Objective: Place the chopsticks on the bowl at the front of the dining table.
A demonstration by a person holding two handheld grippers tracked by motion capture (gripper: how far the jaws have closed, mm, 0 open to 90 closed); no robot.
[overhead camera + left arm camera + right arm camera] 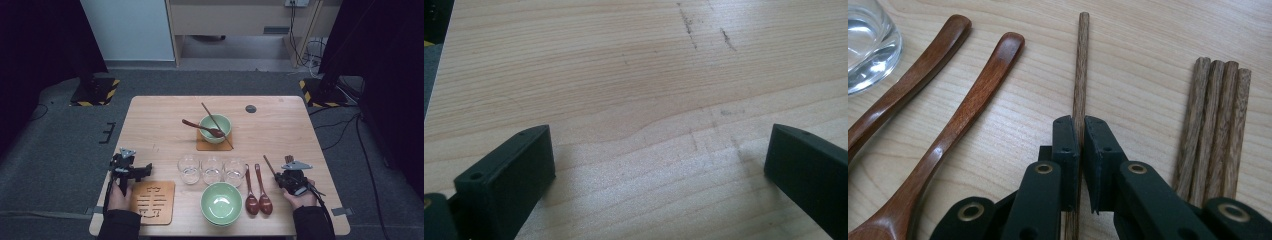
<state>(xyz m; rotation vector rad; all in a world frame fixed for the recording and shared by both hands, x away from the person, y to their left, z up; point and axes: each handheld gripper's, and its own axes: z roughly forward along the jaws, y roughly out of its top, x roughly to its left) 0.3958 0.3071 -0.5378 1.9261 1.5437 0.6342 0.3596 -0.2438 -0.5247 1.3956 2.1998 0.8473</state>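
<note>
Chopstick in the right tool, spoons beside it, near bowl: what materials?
Chopstick: looks like dark unvarnished wood, with open grain and a matte surface. It is clamped in the right tool. Spoons: reddish-brown wood, probably lacquered, since they show smooth glossy highlights. Near bowl: pale green with a glossy glaze, likely ceramic, though melamine can't be ruled out.

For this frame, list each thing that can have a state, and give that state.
right gripper: shut on a single chopstick
left gripper: open, nothing between its jaws
far bowl: on a coaster, holds a spoon and a chopstick
near bowl: upright, empty
three glasses: upright in a row
two spoons: flat on the table
four chopsticks: lying side by side
</note>
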